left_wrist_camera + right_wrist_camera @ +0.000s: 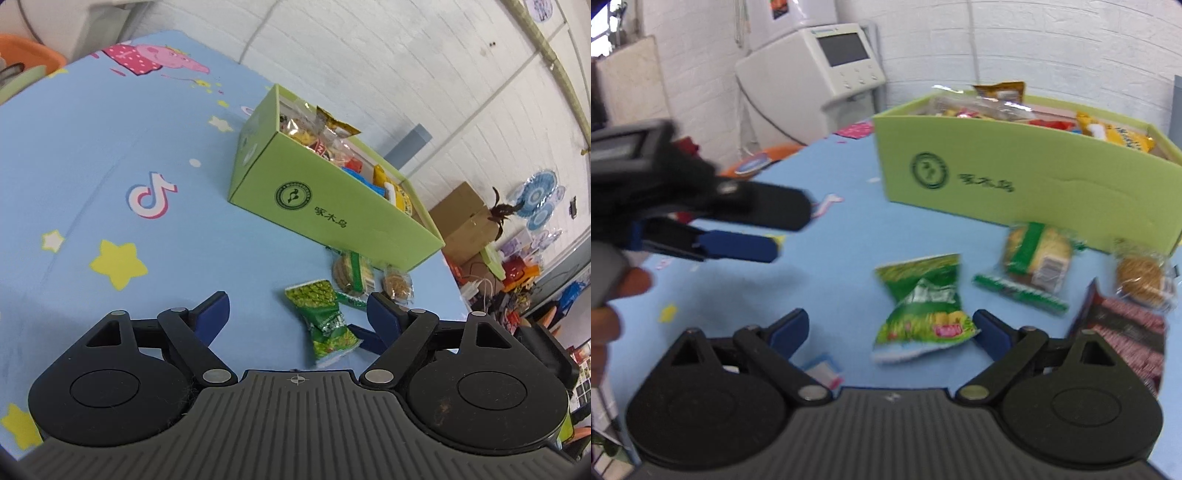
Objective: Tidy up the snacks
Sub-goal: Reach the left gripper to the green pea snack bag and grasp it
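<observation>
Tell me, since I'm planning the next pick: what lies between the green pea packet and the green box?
Only bare blue tablecloth lies between the green pea packet and the green box; the right wrist view shows it best. The biscuit packs sit further right.

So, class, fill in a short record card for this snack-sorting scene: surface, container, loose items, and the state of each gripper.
surface: blue cartoon tablecloth
container: open green box, already holding many snack packets
loose items: green pea packet, green-banded biscuit pack, small round biscuit pack, dark red packet; all on the cloth in front of the box
left gripper: open, empty
right gripper: open, empty, pea packet just ahead
</observation>
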Motion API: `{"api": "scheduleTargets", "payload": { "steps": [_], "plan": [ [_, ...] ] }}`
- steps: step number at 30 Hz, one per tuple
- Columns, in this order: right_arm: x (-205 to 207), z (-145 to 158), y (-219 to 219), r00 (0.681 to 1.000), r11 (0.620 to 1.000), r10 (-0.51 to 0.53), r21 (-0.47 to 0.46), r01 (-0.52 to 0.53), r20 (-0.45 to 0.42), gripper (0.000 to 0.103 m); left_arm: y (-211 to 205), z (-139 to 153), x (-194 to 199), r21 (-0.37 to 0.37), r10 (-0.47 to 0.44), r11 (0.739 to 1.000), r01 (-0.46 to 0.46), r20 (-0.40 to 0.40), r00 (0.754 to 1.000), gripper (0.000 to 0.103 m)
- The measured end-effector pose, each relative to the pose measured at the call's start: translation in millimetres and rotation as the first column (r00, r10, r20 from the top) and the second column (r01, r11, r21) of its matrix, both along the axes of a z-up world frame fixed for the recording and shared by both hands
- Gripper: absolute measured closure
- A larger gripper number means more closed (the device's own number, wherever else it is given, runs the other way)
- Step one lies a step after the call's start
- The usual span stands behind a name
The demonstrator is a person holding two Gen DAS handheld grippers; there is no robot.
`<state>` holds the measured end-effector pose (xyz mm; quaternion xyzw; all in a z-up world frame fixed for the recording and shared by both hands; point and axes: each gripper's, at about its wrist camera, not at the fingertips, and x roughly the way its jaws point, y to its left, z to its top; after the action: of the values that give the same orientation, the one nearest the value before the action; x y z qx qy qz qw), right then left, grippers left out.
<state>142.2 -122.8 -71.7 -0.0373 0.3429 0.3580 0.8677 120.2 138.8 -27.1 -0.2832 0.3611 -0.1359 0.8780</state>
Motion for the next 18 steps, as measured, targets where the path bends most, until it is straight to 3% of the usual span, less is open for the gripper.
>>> {"api": "scheduleTargets", "payload": {
  "steps": [4,10,18],
  "plan": [
    [-12.6,6.6,-4.6,0.997,0.998,-0.054,-0.015,0.055,0.056,0.010,-13.8,-7.8,15.8,-0.004,-0.045,0.999,0.045,-0.047,0.998,0.032],
    [-3.3,2.1,-2.4,0.996,0.997,-0.080,-0.015,0.081,0.037,0.010,-41.9,-12.6,35.8,0.025,-0.113,0.993,0.115,-0.073,0.991,0.035],
    [1.3,0.9,0.9,0.996,0.997,-0.072,-0.032,0.074,0.055,0.019,-50.8,-16.6,43.4,0.074,-0.107,0.991,0.112,-0.072,0.992,0.041]
  ]
}}
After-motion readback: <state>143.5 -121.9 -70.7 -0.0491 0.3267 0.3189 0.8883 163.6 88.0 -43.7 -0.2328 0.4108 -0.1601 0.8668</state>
